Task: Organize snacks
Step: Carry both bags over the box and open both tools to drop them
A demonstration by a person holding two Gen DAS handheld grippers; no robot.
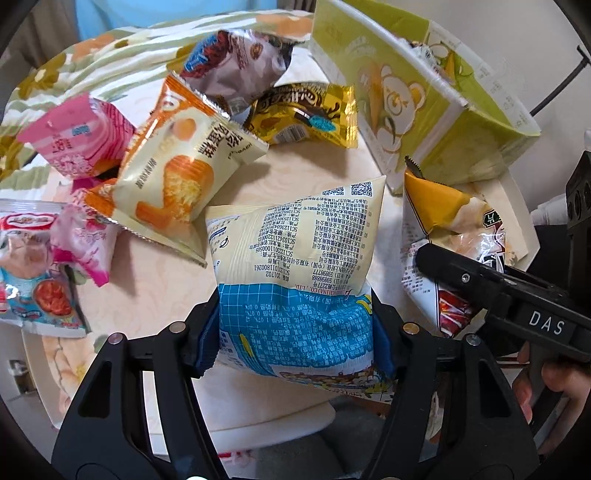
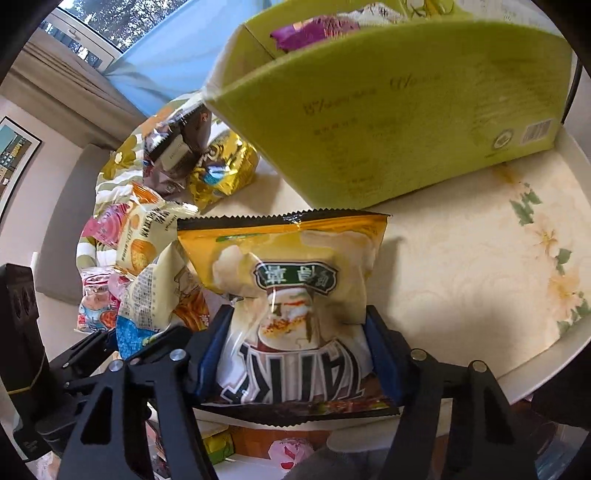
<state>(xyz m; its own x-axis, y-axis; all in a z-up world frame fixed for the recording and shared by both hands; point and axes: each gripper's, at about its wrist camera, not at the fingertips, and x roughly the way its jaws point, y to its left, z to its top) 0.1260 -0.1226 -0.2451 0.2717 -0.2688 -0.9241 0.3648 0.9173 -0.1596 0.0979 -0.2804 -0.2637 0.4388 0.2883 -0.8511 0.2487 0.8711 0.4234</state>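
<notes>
My left gripper (image 1: 295,332) is shut on a cream and blue snack bag (image 1: 295,266), back side up, held just above the table. My right gripper (image 2: 295,347) is shut on a yellow chip bag (image 2: 295,280); it also shows in the left wrist view (image 1: 443,221), to the right of the blue bag. The green carton (image 1: 424,110) with a bear print stands open at the back right, and in the right wrist view (image 2: 388,122) it is right behind the chip bag with a purple packet (image 2: 314,33) inside.
Loose snacks lie at the left and back of the round floral table (image 1: 314,170): an orange cake packet (image 1: 177,177), a pink packet (image 1: 81,136), a gold packet (image 1: 306,114), a brown and white packet (image 1: 240,62) and a red and blue packet (image 1: 33,269).
</notes>
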